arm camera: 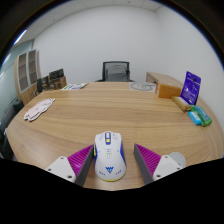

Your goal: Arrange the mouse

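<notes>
Spreading across most of the scene is a big oval wooden counter (90, 118) with a pale grain, standing in a white-walled room. Beyond its far edge stands a black office chair (116, 71), and off to one side along the wall sits a low wooden cabinet (165, 83). A dark shelf unit (27, 72) stands against the opposite wall.

On the counter's right edge a purple box (192, 86) stands upright, with a flat teal packet (199, 116) lying just nearer along the same edge. Near the left edge lies a small heap of white cable or cloth (39, 109); which it is cannot be made out. Some papers (74, 87) rest toward the far left part, and a pale flat object (143, 86) lies near the far edge.

At the near edge, the claw (112, 165) is spread wide, its magenta pads (77, 159) facing inward. The white mouse (109, 155), trimmed with blue and yellow marks, rests on the counter between the two fingers, with a visible gap on either side, so neither pad presses on it.
</notes>
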